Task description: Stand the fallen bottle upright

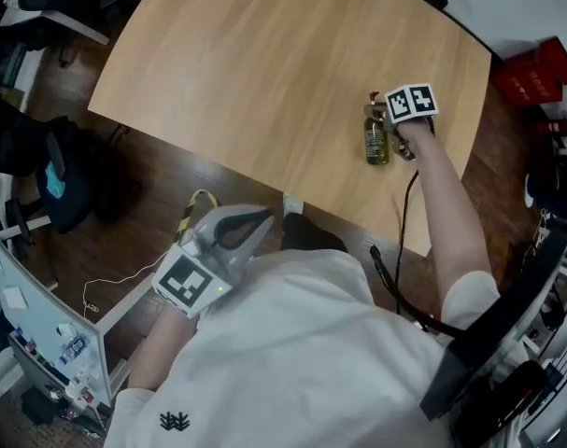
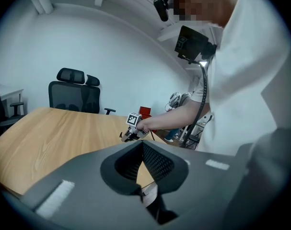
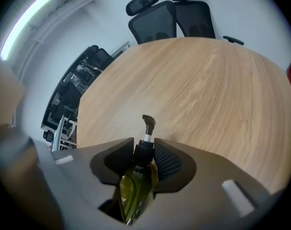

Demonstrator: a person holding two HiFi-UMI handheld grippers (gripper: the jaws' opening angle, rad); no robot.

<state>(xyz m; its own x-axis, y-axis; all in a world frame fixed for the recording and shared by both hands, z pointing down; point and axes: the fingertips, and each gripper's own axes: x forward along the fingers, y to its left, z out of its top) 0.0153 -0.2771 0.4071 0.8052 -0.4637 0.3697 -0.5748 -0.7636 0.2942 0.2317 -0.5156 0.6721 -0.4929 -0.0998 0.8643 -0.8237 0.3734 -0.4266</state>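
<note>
right gripper (image 3: 144, 151) clamps bottle (image 3: 134, 188); wood table (image 1: 264, 63), office chairs (image 3: 169, 13)

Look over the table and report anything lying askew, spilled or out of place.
The green bottle lies on its side near the table's edge, pump top pointing away from the person, not upright. The right gripper has its fingers shut on its neck. No spill shows.
</note>
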